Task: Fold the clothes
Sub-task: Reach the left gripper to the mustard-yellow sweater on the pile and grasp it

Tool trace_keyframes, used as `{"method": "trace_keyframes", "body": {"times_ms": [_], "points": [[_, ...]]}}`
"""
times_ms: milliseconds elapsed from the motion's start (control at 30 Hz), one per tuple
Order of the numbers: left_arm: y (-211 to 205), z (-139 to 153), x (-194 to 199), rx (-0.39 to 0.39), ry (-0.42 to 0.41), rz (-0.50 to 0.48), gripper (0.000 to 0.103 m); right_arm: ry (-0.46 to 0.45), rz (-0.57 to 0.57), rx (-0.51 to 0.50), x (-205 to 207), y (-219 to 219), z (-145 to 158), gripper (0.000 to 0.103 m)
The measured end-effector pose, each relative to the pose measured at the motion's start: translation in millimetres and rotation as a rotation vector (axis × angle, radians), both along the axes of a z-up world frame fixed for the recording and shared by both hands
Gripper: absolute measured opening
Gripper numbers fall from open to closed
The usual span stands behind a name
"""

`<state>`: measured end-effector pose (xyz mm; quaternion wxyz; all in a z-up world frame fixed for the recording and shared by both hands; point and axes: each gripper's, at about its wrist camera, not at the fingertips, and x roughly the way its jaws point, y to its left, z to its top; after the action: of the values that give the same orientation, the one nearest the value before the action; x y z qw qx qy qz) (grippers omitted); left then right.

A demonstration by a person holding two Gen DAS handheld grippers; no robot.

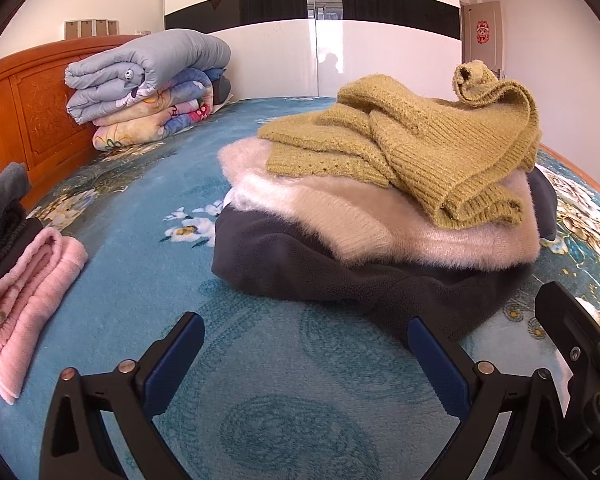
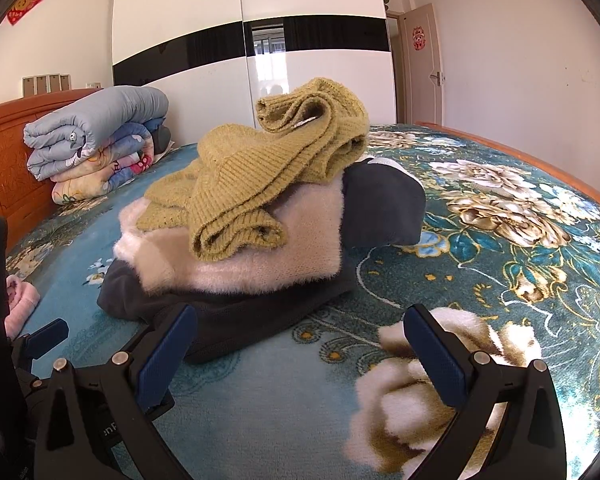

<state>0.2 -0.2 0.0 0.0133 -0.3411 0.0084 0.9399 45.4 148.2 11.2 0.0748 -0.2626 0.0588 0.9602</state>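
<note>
A pile of clothes lies mid-bed: an olive-green knit sweater (image 1: 412,148) on top, crumpled, over a fluffy pale pink sweater (image 1: 380,220), over a dark grey fleece garment (image 1: 340,284). The same pile shows in the right wrist view, with the green sweater (image 2: 268,168), the pink sweater (image 2: 260,256) and the grey fleece (image 2: 236,312). My left gripper (image 1: 306,328) is open and empty, just in front of the pile. My right gripper (image 2: 300,320) is open and empty, its left finger near the fleece edge. A folded pink garment (image 1: 28,304) lies at the left.
The bed has a blue floral blanket (image 1: 260,380). Folded quilts (image 1: 140,84) are stacked against the wooden headboard (image 1: 28,112). Dark grey folded clothes (image 1: 0,208) sit at the far left. A white and black wardrobe (image 2: 252,52) stands behind the bed; a door (image 2: 424,64) is at the right.
</note>
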Motion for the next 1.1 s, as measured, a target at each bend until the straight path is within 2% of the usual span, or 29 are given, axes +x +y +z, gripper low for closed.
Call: {"method": "trace_keyframes", "body": {"times_ms": [533, 667, 767, 933, 1000, 1100], "points": [[-4.5, -0.6, -0.9, -0.010, -0.008, -0.002, 0.103, 0.022, 0.035, -0.004, 6.4, 1.0, 6.8, 0.103], [-8.1, 5.3, -9.3, 0.039, -0.035, -0.048, 0.103, 0.028, 0.042, -0.018, 10.8, 8.2, 10.6, 0.103], [3.8, 21.1, -21.9, 0.035, -0.011, -0.110, 0.103, 0.038, -0.007, 0.012, 16.8, 26.3, 16.9, 0.103], [57.2, 55.3, -43.0, -0.079, 0.054, -0.232, 0.103, 0.028, -0.063, -0.020, 20.7, 59.5, 21.2, 0.103], [87.6, 61.4, -48.4, -0.172, 0.087, -0.291, 0.103, 0.023, -0.097, -0.050, 22.6, 73.9, 21.6, 0.103], [126.5, 51.3, -61.2, -0.331, 0.089, -0.335, 0.103, 0.013, -0.143, -0.091, 25.4, 93.5, 20.4, 0.103]]}}
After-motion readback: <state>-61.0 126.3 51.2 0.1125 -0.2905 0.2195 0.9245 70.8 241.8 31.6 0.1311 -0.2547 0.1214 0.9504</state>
